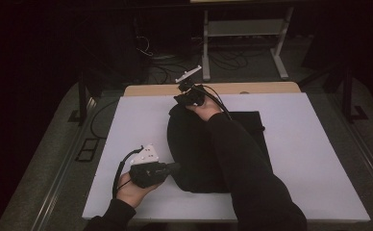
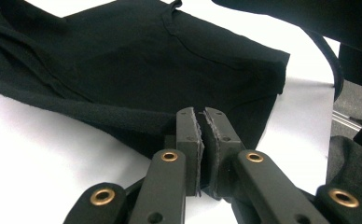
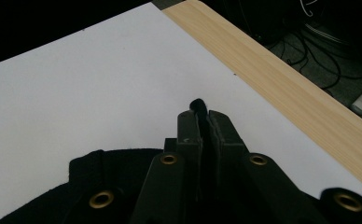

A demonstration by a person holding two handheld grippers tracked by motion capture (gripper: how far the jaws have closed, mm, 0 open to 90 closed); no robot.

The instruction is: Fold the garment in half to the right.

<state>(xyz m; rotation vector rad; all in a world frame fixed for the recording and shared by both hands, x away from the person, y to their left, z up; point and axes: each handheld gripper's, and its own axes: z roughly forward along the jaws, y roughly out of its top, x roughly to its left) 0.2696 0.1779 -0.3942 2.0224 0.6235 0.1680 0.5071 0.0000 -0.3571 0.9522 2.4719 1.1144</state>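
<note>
A black garment (image 1: 194, 149) lies crumpled in the middle of a white board (image 1: 309, 159). My left gripper (image 1: 176, 167) comes in from the lower left, its jaws shut on the garment's near hem (image 2: 123, 121). In the left gripper view the left gripper (image 2: 202, 112) shows both pads pressed together over the dark cloth (image 2: 146, 60). My right gripper (image 1: 187, 98) is at the garment's far end. In the right gripper view the right gripper (image 3: 203, 114) is shut, and a small tuft of black fabric (image 3: 198, 103) pokes out past its tips. More of the garment (image 3: 118, 163) hangs below it.
The person's right sleeve (image 1: 242, 159) lies across the garment. A strip of wooden tabletop (image 1: 271, 87) runs behind the board, also seen as a wooden tabletop edge (image 3: 281, 79). Beyond it stand a white frame (image 1: 242, 29) and floor cables (image 1: 223, 60). Bare board (image 2: 39, 154) lies on both sides.
</note>
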